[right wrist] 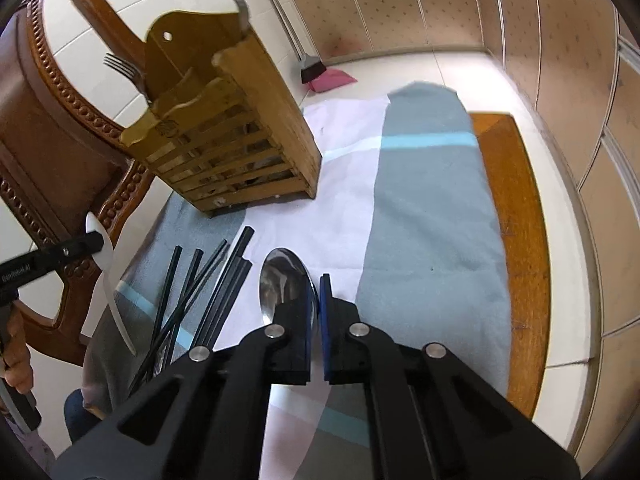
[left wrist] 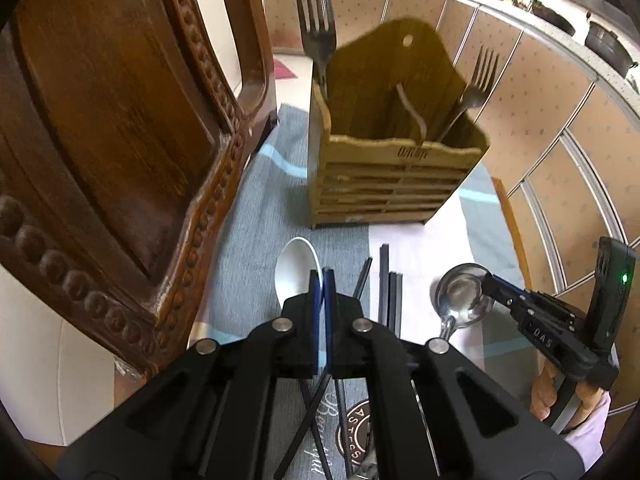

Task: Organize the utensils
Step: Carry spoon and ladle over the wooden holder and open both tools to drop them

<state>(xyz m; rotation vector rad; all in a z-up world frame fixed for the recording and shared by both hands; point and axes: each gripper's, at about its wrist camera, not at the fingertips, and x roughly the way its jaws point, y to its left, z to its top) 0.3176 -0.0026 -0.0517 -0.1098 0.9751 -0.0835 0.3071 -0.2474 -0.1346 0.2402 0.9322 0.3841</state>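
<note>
Left gripper (left wrist: pixel 323 280) clamps the white spoon (left wrist: pixel 296 268), right gripper (right wrist: pixel 319 292) the steel spoon (right wrist: pixel 282 280); thin edge grips (both near the bowl) could swivel or slip short of the wooden holder (left wrist: pixel 384 184).

Metal spoon (right wrist: pixel 286 280) handle hidden behind right hand-held gripper (right wrist: pixel 319 300).

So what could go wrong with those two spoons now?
The left gripper pinches only the thin edge of the white spoon, so it might slip or swing out. The right gripper clamps the metal spoon near its shiny bowl, which may slide. The wooden holder already has forks sticking up that a spoon could bump.
</note>
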